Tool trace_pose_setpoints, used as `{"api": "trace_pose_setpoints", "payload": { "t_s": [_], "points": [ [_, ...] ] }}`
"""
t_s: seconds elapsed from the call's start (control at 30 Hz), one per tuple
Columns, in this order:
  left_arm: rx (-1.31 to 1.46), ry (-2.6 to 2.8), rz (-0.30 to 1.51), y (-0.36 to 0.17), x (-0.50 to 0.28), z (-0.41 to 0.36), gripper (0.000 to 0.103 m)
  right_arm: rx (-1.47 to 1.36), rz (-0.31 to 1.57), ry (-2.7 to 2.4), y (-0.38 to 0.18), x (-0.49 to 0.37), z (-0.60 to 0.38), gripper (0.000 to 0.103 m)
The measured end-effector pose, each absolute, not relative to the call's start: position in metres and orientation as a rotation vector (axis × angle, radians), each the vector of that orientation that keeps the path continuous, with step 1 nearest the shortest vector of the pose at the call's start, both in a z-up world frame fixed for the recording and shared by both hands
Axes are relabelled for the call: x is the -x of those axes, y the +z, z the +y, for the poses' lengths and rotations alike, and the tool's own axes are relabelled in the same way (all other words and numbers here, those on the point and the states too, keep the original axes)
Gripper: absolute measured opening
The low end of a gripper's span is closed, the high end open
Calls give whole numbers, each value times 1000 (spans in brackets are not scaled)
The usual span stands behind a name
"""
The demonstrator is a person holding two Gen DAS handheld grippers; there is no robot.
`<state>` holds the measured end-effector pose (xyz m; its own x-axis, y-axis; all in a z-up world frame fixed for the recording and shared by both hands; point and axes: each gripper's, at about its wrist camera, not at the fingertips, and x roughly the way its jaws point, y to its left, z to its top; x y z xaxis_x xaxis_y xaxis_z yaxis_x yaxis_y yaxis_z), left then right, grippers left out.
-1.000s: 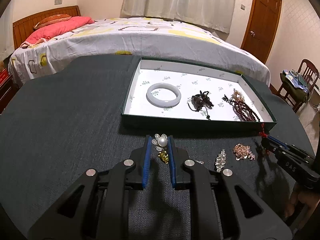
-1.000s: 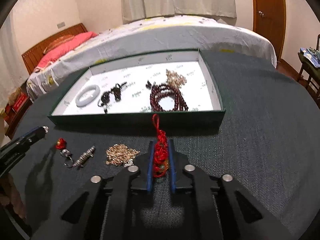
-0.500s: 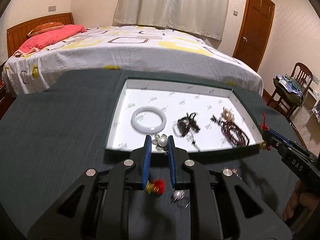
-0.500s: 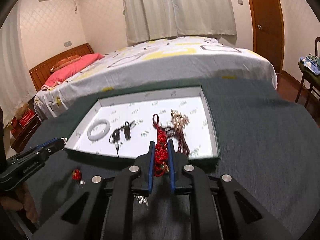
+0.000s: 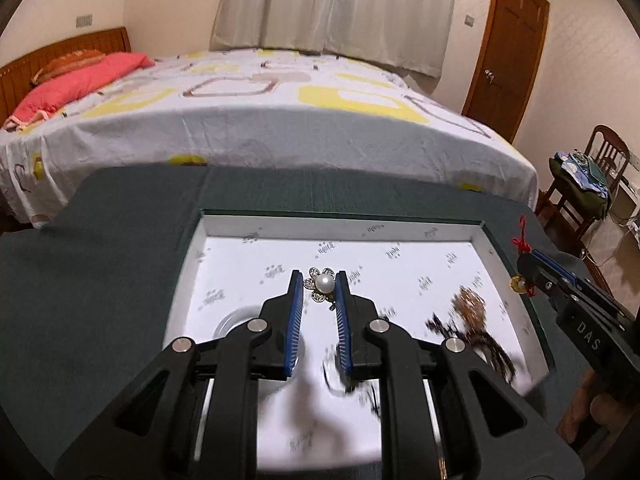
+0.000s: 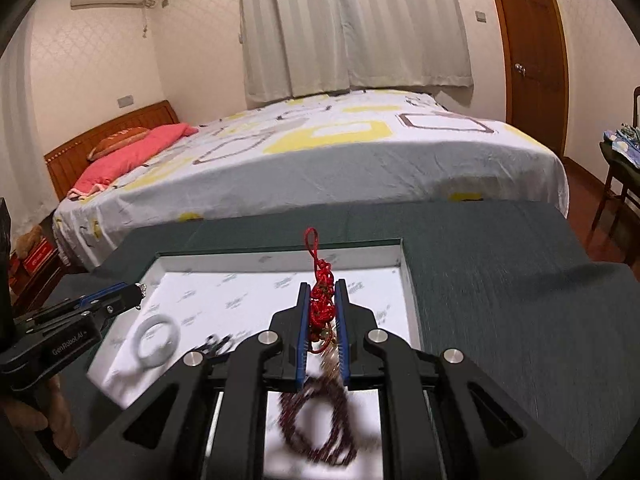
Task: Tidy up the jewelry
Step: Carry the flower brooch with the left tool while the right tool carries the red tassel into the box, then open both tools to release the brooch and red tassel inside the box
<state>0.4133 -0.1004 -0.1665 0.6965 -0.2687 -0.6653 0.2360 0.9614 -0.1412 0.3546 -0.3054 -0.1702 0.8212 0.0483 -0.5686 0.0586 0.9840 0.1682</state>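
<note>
Two grippers are hovering over one white-lined tray (image 5: pixel 486 240). One, the left gripper (image 5: pixel 319 286), is pinching a single pearl flower brooch (image 5: pixel 323 283); the right gripper (image 6: pixel 323 294) is clamping one red knotted charm (image 6: pixel 322 300). One pale bangle (image 6: pixel 157 336) and one dark bead strand (image 6: pixel 320 424) are lying inside the tray.

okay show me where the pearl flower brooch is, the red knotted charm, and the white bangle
pearl flower brooch (image 5: pixel 324 283), left wrist view, on the pearl.
red knotted charm (image 6: pixel 321 300), right wrist view, on the knotted cord.
white bangle (image 6: pixel 157 338), right wrist view, on its ring.
</note>
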Motion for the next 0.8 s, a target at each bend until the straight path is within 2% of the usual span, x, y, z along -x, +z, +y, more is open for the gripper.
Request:
{"api": "trace_pose_setpoints", "payload": {
  "t_s": [0.4,0.47,0.5,0.53,0.57,0.6,0.67,0.7,0.73,0.8],
  "points": [
    [23,-255,933,-207,-467,-121,16,-166,775,-58,-199,-397,-312,13],
    [45,-249,953,-210,-469,-118,19,-160,789,-59,-200,-398,-311,13],
    [47,-254,956,-211,-470,-117,26,-159,793,-57,-201,-398,-311,13],
    [44,-261,961,-211,-470,-119,43,-157,802,-56,-202,-399,-311,14],
    [36,-265,966,-211,-470,-119,54,-157,807,-56,-202,-401,-312,14],
    [36,-268,957,-209,-469,-120,60,-156,807,-56,-202,-401,-312,15],
    [27,-272,943,-207,-468,-121,61,-157,807,-58,-202,-402,-312,15],
    [24,-276,941,-206,-467,-122,63,-158,812,-58,-202,-403,-313,19],
    [24,-279,938,-206,-467,-123,67,-161,815,-58,-202,-403,-313,35],
    [23,-284,927,-204,-466,-123,71,-161,793,-64,-198,-401,-313,56]
  ]
}}
